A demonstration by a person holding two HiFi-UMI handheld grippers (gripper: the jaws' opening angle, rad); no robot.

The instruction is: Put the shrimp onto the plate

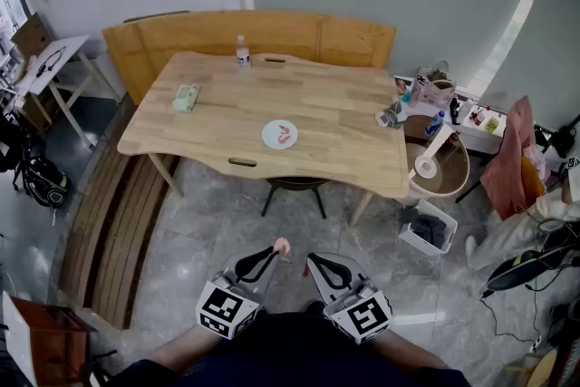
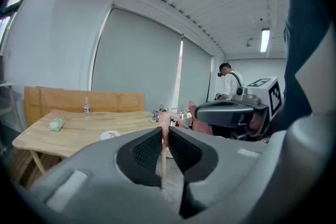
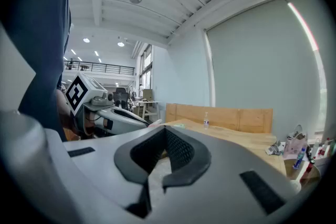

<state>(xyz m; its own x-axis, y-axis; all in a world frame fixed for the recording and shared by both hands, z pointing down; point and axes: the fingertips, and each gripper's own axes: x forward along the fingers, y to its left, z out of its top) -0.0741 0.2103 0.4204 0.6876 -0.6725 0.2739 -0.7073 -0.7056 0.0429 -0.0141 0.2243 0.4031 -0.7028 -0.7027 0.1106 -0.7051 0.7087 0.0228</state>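
A pink shrimp (image 1: 282, 246) is pinched at the tip of my left gripper (image 1: 275, 252), which is held low over the floor, well short of the table. In the left gripper view the jaws are shut on the shrimp (image 2: 166, 121). The white plate (image 1: 280, 135) lies near the front middle of the wooden table (image 1: 353, 109) and holds another shrimp (image 1: 285, 134); the left gripper view shows this plate (image 2: 109, 135) far ahead. My right gripper (image 1: 314, 260) sits beside the left one, shut, with nothing in it.
A water bottle (image 1: 243, 52) stands at the table's far edge and a green pack (image 1: 186, 98) lies at its left. A wooden bench (image 1: 254, 32) runs behind. A round side table (image 1: 439, 166) with clutter and a floor box (image 1: 430, 227) stand to the right.
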